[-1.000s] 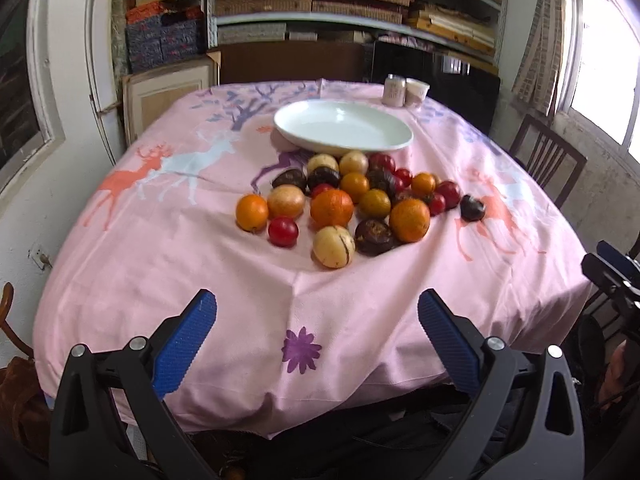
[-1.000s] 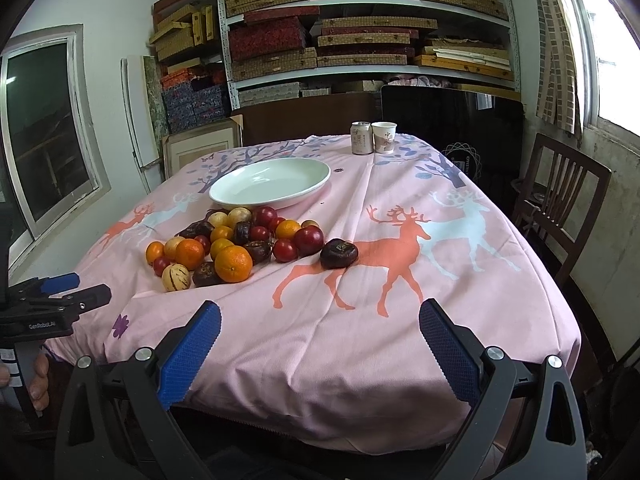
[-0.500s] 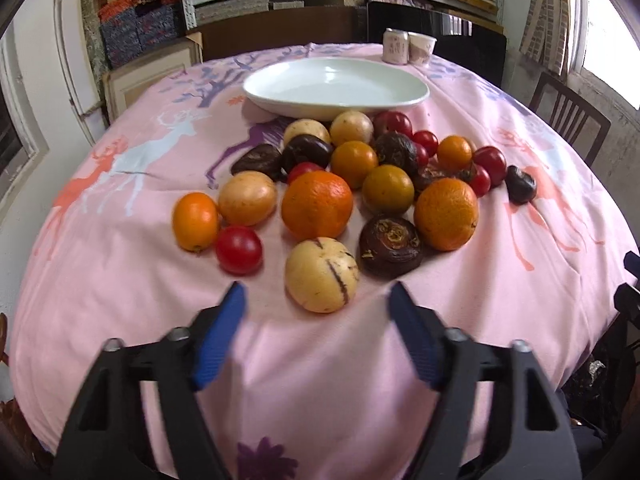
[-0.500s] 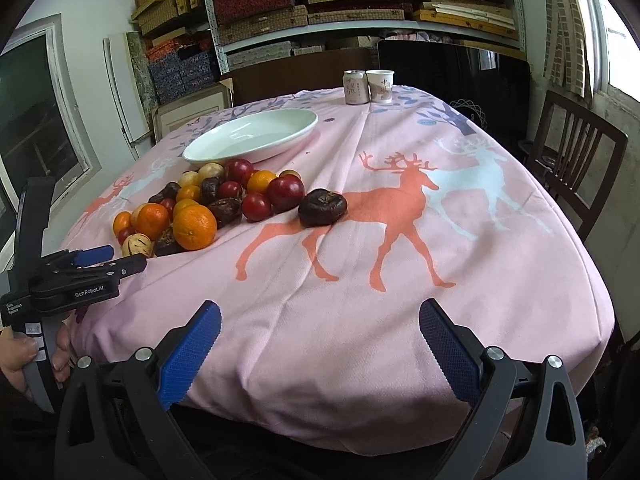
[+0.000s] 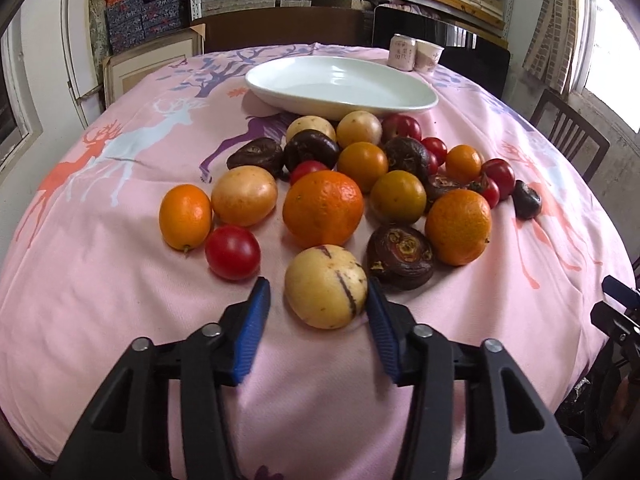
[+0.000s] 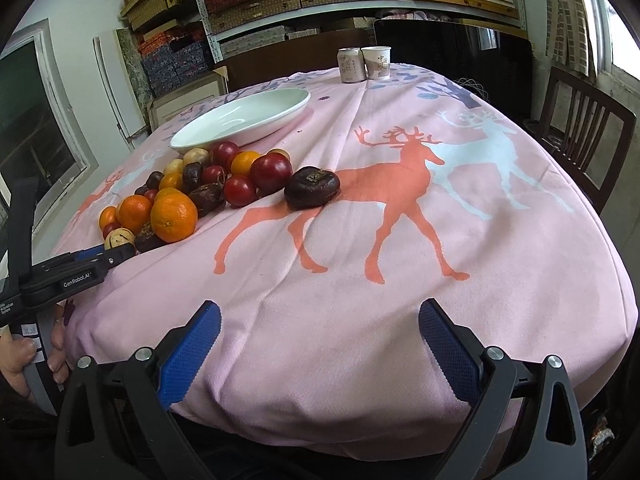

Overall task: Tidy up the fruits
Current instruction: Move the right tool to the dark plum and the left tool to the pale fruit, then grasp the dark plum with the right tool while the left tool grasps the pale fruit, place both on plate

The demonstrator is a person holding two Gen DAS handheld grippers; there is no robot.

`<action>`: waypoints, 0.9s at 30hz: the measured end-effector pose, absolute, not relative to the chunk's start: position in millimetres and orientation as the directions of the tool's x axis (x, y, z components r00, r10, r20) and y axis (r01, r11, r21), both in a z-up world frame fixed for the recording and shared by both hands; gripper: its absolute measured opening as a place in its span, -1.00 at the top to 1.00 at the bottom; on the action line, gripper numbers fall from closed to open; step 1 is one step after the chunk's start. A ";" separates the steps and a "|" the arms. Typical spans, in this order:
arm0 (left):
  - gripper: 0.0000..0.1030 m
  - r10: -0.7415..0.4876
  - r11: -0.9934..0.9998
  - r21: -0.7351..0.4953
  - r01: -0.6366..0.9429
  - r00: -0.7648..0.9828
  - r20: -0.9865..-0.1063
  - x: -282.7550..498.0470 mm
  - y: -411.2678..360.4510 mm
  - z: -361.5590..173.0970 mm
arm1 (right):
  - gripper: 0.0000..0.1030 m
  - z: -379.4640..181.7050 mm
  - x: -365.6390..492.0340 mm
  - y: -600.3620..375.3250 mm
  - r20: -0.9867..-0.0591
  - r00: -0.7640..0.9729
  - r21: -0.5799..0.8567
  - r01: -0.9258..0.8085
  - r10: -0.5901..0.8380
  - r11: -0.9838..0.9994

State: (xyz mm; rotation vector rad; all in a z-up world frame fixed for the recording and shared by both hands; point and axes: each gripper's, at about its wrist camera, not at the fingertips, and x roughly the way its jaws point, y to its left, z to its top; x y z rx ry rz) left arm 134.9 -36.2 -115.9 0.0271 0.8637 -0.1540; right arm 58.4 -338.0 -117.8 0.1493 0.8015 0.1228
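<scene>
While the fruits (image 5: 344,196) lie heaped on the pink deer-print cloth (image 5: 100,280) of the bench, the white oval dish (image 5: 340,86) just behind them holds nothing. A can (image 5: 402,53) and a paper cup (image 5: 428,56) stand side by side beyond the dish, near the far edge; what is inside them cannot be told.

The left gripper (image 5: 318,300) sits low over the near edge of the heap, its blue fingers (image 5: 254,320) closing around a pale yellow fruit with dark stripes (image 5: 326,286). The right-hand finger is at the fruit's side, while the left-hand one stands a little apart from it, so the fruit is between them but not yet clamped. A red tomato (image 5: 232,252) and a dark brown fruit (image 5: 400,258) lie just beside it.

The right gripper (image 6: 316,336) hovers over bare cloth near the bench edge, fingers (image 6: 188,356) wide apart and holding nothing, well apart from a lone dark fruit (image 6: 312,186).
</scene>
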 end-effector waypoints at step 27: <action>0.25 -0.177 0.984 -0.112 0.138 0.676 -0.716 126.3 -8.1 -101.2 | -0.51 -122.0 174.7 -314.1 -0.782 0.605 0.061 -0.163 0.149 0.985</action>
